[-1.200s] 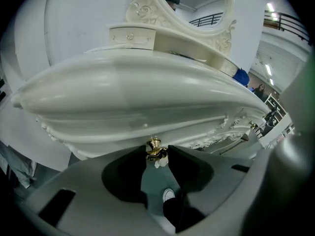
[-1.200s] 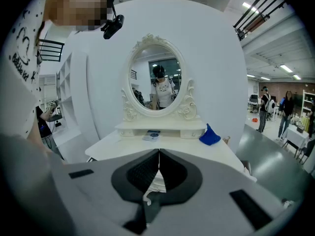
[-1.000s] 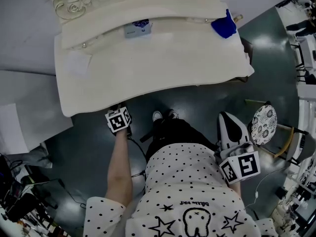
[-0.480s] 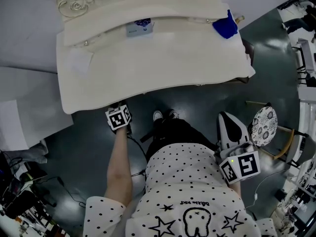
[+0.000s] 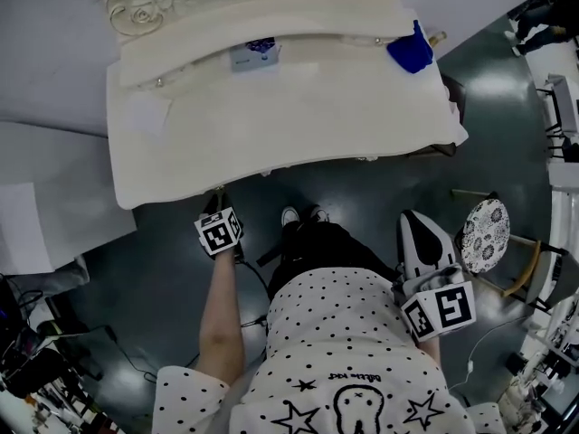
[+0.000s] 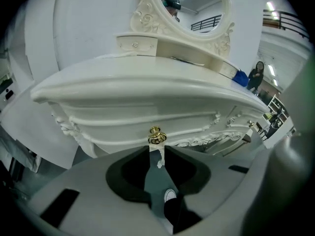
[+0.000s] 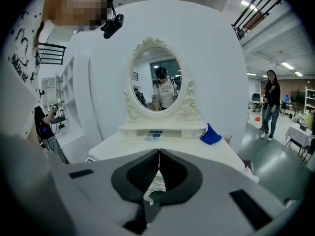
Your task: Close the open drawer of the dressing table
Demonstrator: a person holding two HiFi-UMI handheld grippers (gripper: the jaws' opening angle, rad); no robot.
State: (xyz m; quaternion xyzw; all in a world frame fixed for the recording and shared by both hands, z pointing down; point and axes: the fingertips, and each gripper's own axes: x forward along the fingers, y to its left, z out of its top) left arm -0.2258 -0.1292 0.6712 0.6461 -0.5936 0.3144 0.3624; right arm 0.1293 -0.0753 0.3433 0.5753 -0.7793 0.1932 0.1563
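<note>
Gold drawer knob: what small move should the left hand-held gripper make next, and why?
Probably ease the left hand-held gripper straight back. Its jaws have just been closing on nothing; the gold drawer knob sits beyond their tips, and the cream drawer front looks flush.

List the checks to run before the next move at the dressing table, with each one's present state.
1. Drawer flush with the dressing table: ok, nothing sticks out under the top in the head view.
2. Left tool free of the gold knob: ok. Its jaws are apart and have just been closing, with nothing between them. The knob sits just past the tips.
3. Right tool idle: ok, jaws together, empty, back from the table.
4. Blue cloth and small white-and-blue item away from the front edge: ok.
5. Drawer pushed fully home: cannot tell.
</note>
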